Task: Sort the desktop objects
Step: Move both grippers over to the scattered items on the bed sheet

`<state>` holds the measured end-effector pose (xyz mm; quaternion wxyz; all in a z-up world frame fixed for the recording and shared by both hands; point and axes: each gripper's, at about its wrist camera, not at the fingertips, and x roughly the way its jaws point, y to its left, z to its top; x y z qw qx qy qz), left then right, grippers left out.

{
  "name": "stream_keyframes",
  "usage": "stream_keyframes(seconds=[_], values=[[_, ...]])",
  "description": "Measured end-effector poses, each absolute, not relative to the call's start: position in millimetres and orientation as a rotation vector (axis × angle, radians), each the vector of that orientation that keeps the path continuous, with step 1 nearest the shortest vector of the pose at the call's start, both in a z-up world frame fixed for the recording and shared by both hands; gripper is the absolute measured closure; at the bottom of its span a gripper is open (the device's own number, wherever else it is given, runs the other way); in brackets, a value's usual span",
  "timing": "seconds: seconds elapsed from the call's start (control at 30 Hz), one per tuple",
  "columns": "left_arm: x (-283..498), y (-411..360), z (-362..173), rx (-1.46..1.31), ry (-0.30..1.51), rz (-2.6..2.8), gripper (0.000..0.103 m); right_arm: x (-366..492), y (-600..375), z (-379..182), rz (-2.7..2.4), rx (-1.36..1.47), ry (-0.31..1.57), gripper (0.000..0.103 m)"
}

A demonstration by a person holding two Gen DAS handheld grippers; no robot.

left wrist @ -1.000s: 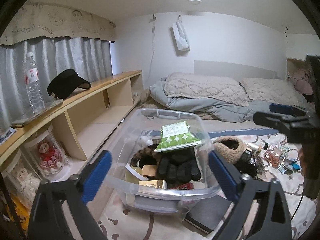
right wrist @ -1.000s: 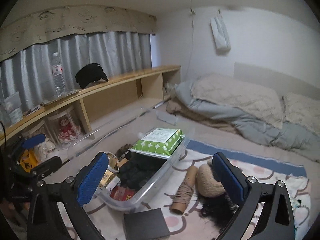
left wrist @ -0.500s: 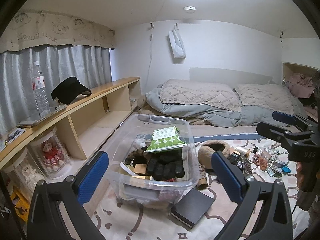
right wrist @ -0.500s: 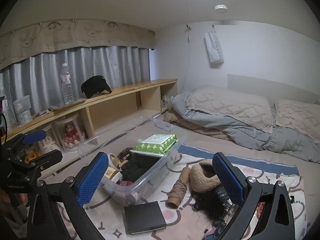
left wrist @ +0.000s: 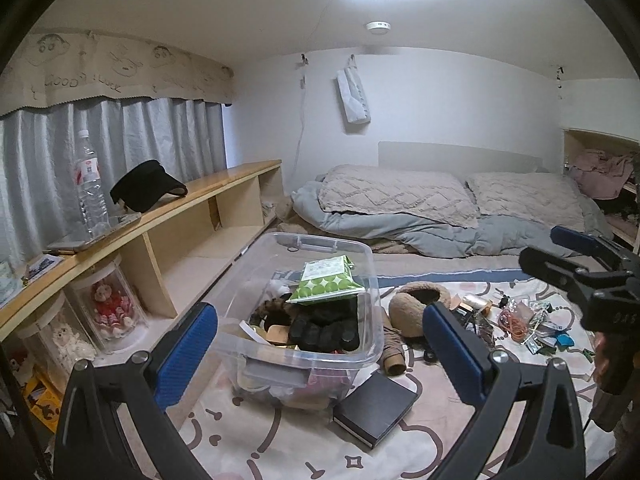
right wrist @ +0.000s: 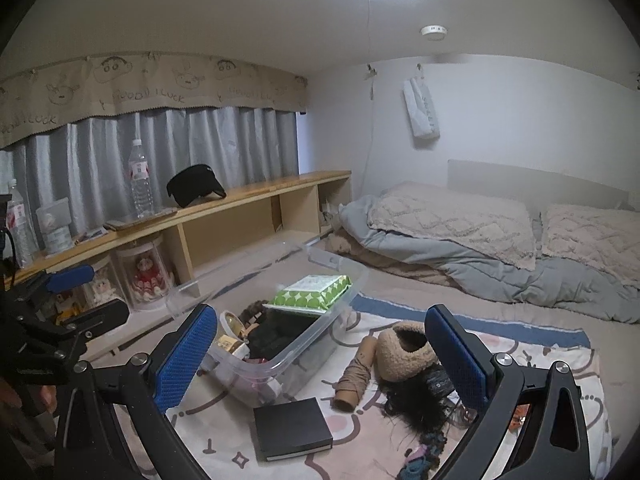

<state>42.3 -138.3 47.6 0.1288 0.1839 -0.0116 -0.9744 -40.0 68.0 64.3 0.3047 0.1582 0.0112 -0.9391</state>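
Note:
A clear plastic bin (left wrist: 362,356) (right wrist: 304,350) stands on the patterned mat, filled with several items, a green dotted packet (left wrist: 326,284) (right wrist: 312,290) on top. A black notebook (left wrist: 376,408) (right wrist: 292,428) lies in front of it. A tan fuzzy hat (left wrist: 412,306) (right wrist: 404,354), a twine spool (right wrist: 356,380), a black wig (right wrist: 412,408) and small clutter (left wrist: 520,318) lie to the right. My left gripper (left wrist: 320,360) is open and empty, raised in front of the bin. My right gripper (right wrist: 320,360) is open and empty, above the mat; it also shows in the left wrist view (left wrist: 576,264).
A wooden shelf (left wrist: 168,208) along the left wall holds a water bottle (left wrist: 90,192) and a black visor (left wrist: 146,186); doll jars (left wrist: 112,304) stand beneath. A bed with grey duvet (left wrist: 420,224) and pillows fills the back. The bin's clear lid (right wrist: 256,276) lies beside the shelf.
Both grippers have pulled back and up from the bin, so the bin looks smaller and more of the mat and notebook shows. Both stay open and empty.

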Motion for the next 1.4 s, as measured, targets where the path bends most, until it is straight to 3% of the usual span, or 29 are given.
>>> stream_keyframes(seconds=[0.93, 1.4], values=[[42.8, -86.3, 49.9, 0.471, -0.045, -2.96, 0.0, -9.1, 134.1, 71.4, -2.666, 0.388, 0.052, 0.0], [3.5, -63.1, 33.8, 0.542, 0.01, -3.06, 0.0, -4.1, 190.3, 63.7, -2.858, 0.426, 0.083, 0.0]])
